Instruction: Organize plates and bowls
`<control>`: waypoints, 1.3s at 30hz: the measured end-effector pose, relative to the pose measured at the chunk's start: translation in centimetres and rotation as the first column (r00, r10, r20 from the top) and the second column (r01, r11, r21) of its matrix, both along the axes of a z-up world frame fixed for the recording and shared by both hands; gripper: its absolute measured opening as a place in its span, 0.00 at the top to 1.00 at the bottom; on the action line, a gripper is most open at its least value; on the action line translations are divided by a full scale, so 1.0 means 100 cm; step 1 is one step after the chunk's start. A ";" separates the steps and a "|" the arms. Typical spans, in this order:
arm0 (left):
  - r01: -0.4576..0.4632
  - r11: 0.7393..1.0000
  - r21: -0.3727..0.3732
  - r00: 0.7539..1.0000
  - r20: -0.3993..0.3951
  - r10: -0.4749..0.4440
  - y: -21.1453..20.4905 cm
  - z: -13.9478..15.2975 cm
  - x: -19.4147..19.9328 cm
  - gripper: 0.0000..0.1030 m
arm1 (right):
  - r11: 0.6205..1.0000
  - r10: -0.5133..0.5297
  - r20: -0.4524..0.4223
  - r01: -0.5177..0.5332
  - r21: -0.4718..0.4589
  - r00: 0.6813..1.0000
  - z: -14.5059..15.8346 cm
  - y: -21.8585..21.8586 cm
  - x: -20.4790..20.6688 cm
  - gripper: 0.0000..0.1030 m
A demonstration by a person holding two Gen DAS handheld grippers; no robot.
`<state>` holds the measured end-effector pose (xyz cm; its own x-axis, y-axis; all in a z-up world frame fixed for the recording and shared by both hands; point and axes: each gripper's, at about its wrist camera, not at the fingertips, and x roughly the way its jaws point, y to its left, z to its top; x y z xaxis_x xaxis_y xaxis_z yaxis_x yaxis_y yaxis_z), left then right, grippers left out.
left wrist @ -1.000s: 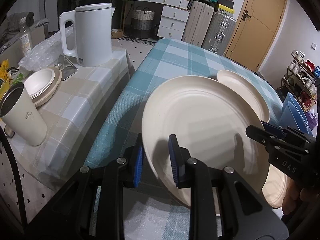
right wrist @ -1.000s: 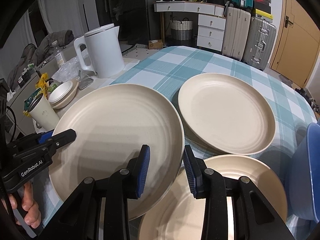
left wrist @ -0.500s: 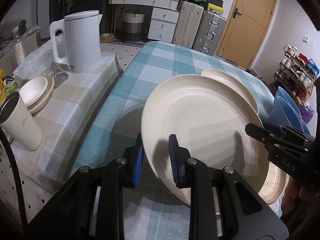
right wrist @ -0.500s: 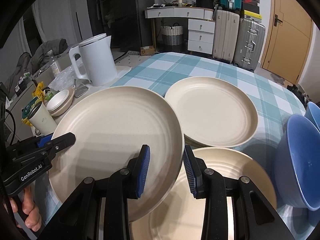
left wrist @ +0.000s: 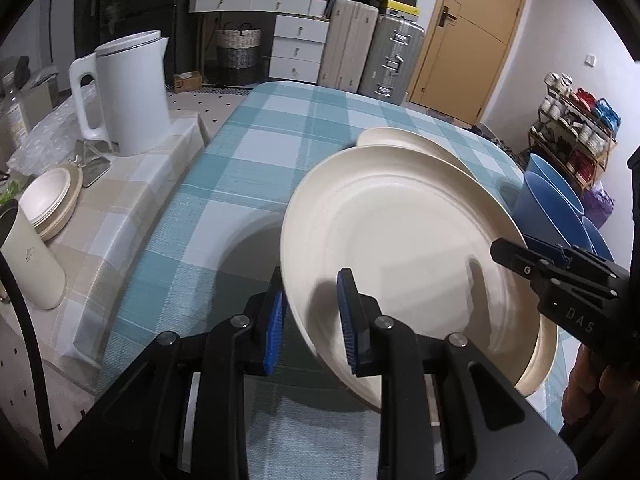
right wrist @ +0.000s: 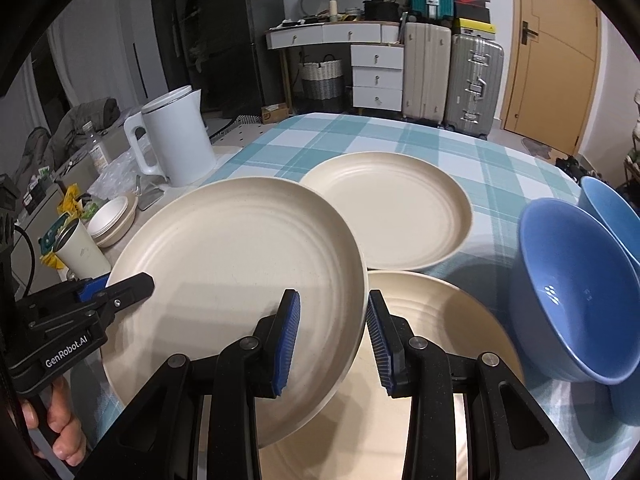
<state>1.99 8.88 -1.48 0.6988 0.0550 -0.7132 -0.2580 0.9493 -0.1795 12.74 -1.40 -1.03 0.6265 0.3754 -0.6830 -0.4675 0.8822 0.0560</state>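
Note:
A large cream plate is held off the table by both grippers, tilted. My left gripper is shut on its near-left rim. My right gripper is shut on its right rim, and it shows in the left wrist view. The left gripper shows in the right wrist view. A second cream plate lies on the table behind. A third cream plate lies under my right gripper. Two blue bowls stand at the right.
The table has a teal checked cloth. A lower side table to the left holds a white kettle, a cream cup and small stacked bowls. Suitcases, drawers and a door stand at the back.
Both grippers have carried the held plate up and to the right, toward the plate lying under my right gripper. The blue bowls have come into view on the right.

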 end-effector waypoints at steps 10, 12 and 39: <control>0.056 0.998 0.008 0.998 -0.005 -0.055 -0.032 -0.001 0.006 0.80 | 0.998 -0.058 -0.003 0.058 0.015 0.998 0.000 -0.034 -0.010 0.66; 0.069 0.997 0.018 0.998 -0.007 -0.069 -0.040 -0.002 0.008 0.80 | 0.997 -0.072 -0.002 0.072 0.012 0.997 -0.002 -0.041 -0.012 0.66; 0.183 0.982 0.049 0.983 -0.037 -0.181 -0.088 -0.017 0.031 0.80 | 0.985 -0.172 -0.014 0.172 0.016 0.985 -0.010 -0.095 -0.021 0.66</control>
<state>5.09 0.06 -3.13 0.6775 -0.0337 -0.7347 -0.0847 0.9887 -0.1234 10.68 -10.93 -2.03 0.6739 0.2743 -0.6860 -0.3080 0.9483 0.0765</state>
